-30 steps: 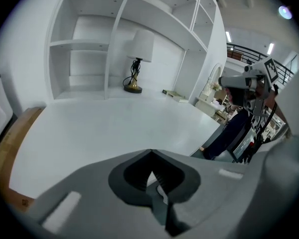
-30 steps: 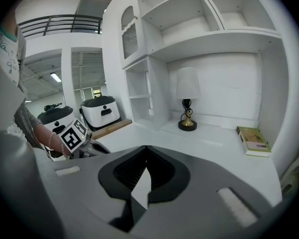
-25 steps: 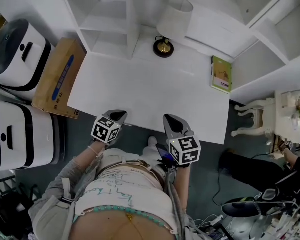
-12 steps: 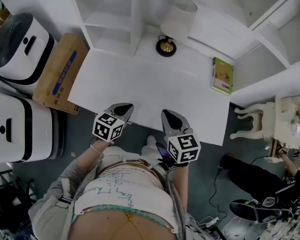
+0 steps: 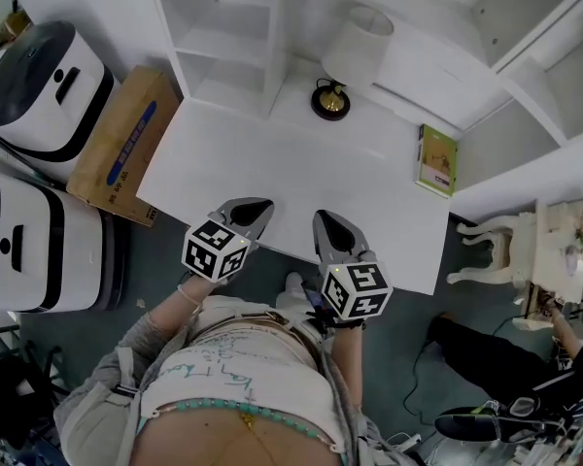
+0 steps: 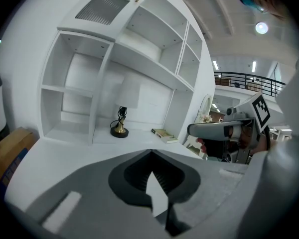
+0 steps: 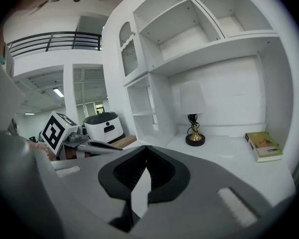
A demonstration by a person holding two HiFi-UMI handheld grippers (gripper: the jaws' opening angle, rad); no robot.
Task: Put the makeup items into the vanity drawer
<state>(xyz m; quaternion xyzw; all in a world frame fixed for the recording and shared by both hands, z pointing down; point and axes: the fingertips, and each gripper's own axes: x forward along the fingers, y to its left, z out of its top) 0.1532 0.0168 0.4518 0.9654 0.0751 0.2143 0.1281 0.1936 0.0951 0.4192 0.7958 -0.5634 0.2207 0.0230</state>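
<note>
Though left gripper [image 5: 260, 206] and right gripper [image 5: 323, 219] hover clenched, empty, at the desk [image 5: 301, 168] edge, no makeup items or open drawer show; progress cannot be judged.

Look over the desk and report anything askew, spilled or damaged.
Nothing is spilled, tipped or damaged. The lamp stands upright at the back of the white desk; the green book lies flat near its right edge. No makeup items are in view.

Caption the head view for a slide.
Left gripper and right gripper, shut and empty, at the vanity edge; lamp and book behind.
</note>
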